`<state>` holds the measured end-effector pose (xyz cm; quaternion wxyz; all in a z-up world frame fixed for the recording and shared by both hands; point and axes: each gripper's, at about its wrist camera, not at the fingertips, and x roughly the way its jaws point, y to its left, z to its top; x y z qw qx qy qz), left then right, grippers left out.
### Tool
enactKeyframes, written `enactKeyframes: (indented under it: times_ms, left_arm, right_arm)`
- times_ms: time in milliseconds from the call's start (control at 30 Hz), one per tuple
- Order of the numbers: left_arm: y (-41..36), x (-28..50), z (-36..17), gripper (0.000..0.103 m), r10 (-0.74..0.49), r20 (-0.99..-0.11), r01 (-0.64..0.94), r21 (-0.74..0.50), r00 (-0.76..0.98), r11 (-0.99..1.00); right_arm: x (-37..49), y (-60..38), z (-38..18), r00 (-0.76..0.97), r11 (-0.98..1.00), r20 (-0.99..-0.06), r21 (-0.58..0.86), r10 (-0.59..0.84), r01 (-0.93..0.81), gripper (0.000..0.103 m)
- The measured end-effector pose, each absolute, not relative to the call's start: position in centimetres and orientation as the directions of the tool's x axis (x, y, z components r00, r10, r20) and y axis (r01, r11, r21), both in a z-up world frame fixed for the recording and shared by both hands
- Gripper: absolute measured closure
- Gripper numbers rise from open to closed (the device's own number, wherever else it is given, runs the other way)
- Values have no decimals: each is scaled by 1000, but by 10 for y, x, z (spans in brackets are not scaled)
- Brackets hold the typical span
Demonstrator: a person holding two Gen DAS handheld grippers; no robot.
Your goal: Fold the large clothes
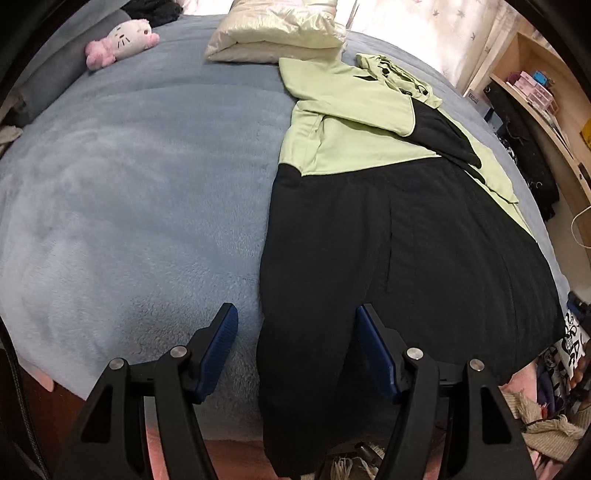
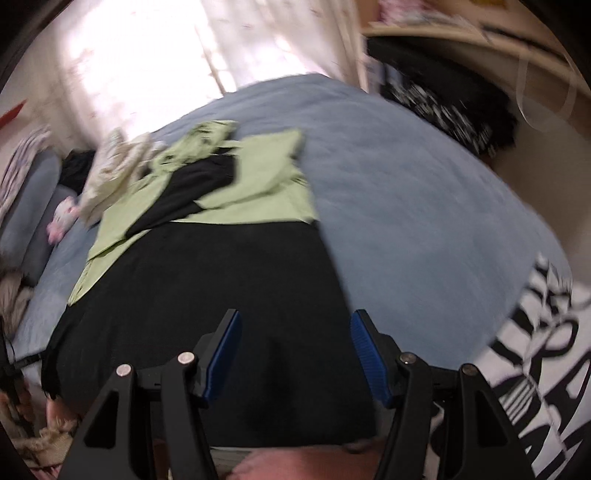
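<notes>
Jacket [image 1: 388, 229] flat on blue blanket [image 1: 129, 184], long axis running from near bed edge toward pillow [image 1: 280, 33]; black hem nearest, green collar end (sleeves folded across chest) farthest. Left gripper [image 1: 297, 325], right gripper [image 2: 295, 328]: jaws spread above hem, holding nothing.

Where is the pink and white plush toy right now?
In the left wrist view the plush toy lies at the upper left on the blue blanket, left of the cream padded jacket.

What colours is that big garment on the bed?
Black below, light green above: the garment shows best in the left wrist view.
</notes>
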<state>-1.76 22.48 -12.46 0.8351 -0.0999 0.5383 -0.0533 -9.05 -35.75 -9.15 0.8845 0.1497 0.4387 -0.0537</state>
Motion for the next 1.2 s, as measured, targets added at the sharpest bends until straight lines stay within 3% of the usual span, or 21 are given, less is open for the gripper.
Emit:
enactKeyframes:
  times_ms: [167, 433, 667, 767, 833, 900, 967, 1067, 1133, 1200]
  left_arm:
    - [224, -12, -134, 26, -244, -883, 5, -264, 402, 965]
    - [216, 2, -147, 8, -295, -862, 54, -300, 412, 953]
    - [209, 7, -153, 5, -277, -855, 66, -277, 439, 959]
    - [206, 6, -153, 7, -261, -857, 64, -261, 444, 963]
    - [203, 5, -152, 13, -252, -861, 67, -248, 442, 966]
    - [202, 3, -150, 17, -253, -862, 66, -250, 439, 966]
    - [201, 3, -149, 25, -264, -861, 57, -266, 434, 962]
    - [199, 4, -146, 51, -302, -857, 48, -311, 417, 949]
    - [197, 5, -146, 86, -325, -858, 28, -343, 397, 939]
    - [194, 5, -144, 93, -345, -860, 0, -372, 376, 928]
  right_arm:
    - [-93, -384, -122, 566, 898, -813, 342, 135, 277, 41]
    - [-85, -365, -132, 542, 880, -780, 454, 315, 142, 41]
    - [-83, -365, -138, 551, 861, -760, 489, 344, 137, 42]
    - [-82, -360, -140, 549, 883, -779, 446, 303, 145, 49]
    - [-81, -358, -140, 550, 889, -784, 431, 287, 151, 57]
    - [-79, -359, -140, 551, 881, -776, 450, 306, 145, 81]
    - [-78, -357, -139, 553, 873, -771, 464, 316, 149, 87]
    - [-76, -351, -136, 561, 878, -770, 454, 303, 149, 93]
    - [-76, -348, -133, 572, 877, -764, 456, 299, 151, 94]
    - [-78, -347, -129, 586, 872, -752, 466, 303, 148, 96]
